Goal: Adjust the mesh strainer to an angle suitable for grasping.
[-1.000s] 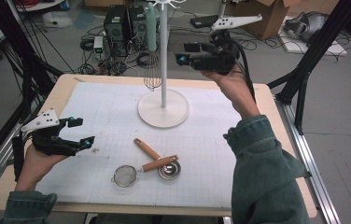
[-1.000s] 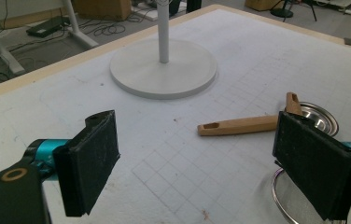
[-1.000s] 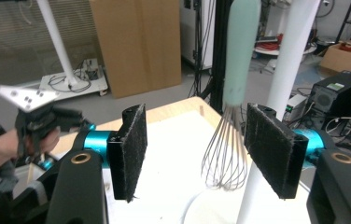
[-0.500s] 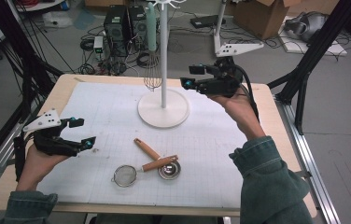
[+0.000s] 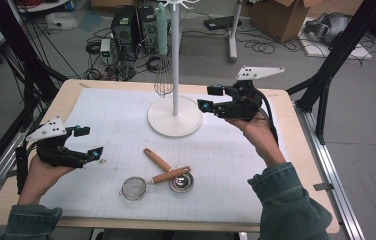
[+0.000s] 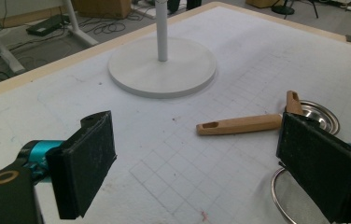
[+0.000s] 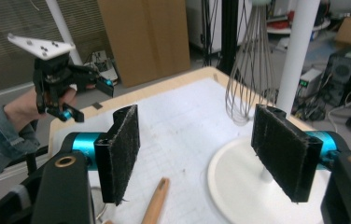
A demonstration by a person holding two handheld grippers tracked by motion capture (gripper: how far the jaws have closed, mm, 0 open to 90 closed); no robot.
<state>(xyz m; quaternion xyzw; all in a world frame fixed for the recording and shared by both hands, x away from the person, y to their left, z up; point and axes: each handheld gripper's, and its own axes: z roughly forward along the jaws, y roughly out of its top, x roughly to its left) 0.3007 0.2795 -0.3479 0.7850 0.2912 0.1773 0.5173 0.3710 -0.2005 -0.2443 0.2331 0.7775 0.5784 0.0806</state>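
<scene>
R gripper (image 5: 210,98) has dropped from up by the stand (image 5: 175,116) toward the tabletop (image 5: 126,115), fingers just been opening, apart w/ nothing between. Probably heading for the strainer (image 5: 134,188) next. L gripper (image 5: 88,142) hasn't moved, fingers apart & empty.

Wire whisk (image 5: 163,75), pale green handle, hangs upright from white stand (image 5: 175,116). Wires down, just above the mat.

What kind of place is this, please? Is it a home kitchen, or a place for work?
Most likely a lab or workshop, not a kitchen. The table stands in a black metal frame, computer towers and loose cables lie on the floor behind it, and a cardboard box sits nearby.
</scene>
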